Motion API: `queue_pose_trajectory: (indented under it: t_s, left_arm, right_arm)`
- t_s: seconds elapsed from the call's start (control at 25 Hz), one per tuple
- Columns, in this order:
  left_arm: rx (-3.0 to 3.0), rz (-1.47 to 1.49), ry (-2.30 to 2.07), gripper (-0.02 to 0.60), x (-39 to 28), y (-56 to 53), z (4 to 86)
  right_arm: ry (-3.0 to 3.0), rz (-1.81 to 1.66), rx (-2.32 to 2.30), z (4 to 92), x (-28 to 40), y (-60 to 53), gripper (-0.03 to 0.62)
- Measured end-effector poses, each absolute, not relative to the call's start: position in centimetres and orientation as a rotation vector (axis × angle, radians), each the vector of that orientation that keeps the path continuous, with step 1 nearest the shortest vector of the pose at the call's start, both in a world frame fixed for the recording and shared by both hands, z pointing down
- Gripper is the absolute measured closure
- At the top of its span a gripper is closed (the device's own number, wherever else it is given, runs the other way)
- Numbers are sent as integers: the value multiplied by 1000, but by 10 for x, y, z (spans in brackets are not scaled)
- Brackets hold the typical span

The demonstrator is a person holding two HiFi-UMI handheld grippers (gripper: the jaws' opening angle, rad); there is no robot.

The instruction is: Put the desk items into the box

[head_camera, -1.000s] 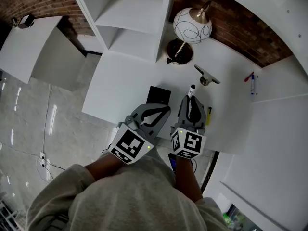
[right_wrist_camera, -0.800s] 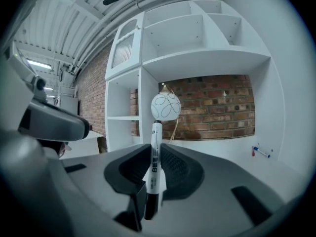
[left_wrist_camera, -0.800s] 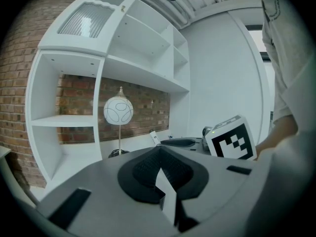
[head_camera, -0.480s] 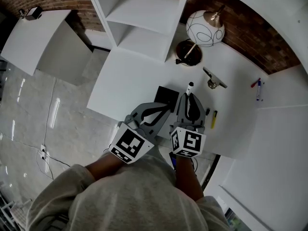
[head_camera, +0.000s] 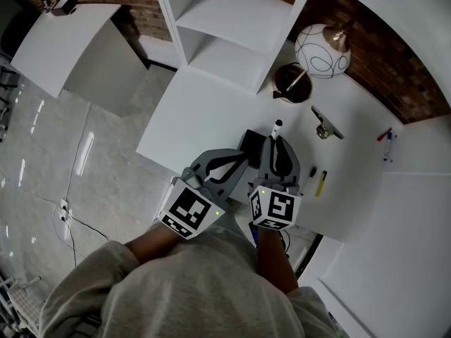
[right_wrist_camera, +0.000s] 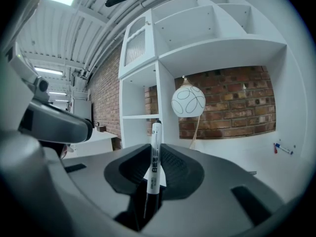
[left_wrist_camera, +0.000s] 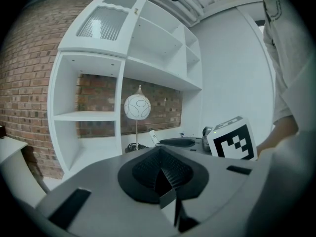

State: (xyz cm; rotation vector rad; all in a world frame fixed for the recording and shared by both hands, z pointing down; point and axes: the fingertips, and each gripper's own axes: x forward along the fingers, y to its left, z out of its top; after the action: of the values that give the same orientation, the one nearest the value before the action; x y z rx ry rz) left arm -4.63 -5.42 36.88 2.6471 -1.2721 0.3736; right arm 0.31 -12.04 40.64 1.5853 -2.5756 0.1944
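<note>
Two grippers hung over the near edge of the white desk, one in each of the person's hands. The left gripper had its jaws pressed together with nothing between them, as its own view showed. The right gripper pinched one white marker, which stood up past the jaw tips with its black cap uppermost. In the right gripper view the marker rose straight through the middle of the closed jaws.

One black box lay on the desk just beyond the two grippers, partly hidden by them, and the held marker was above its right side.

Loose items left on the desk came to five. One yellow pen lay to the right of the right gripper, with one small black piece just beside it. One metal tool lay farther back. Two pens lay near the far right edge, one red and one blue.

One lamp stood at the back by the brick wall, with a round white shade and a dark base. One white shelf unit rose at the desk's left rear.
</note>
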Motion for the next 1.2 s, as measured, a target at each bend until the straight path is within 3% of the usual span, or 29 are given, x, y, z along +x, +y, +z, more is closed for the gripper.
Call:
queue_pose_trajectory:
  t_s: [0.76,1.2]
  left_arm:
    - [2583,398,-1350,575,-69,-63,378]
    - [2568,406,-1344,575,-64,-68,387]
  right_arm:
    - [-2498,77,1323,447,-38,-122,517]
    - [-2321,267,1113,481,-38,-126,517]
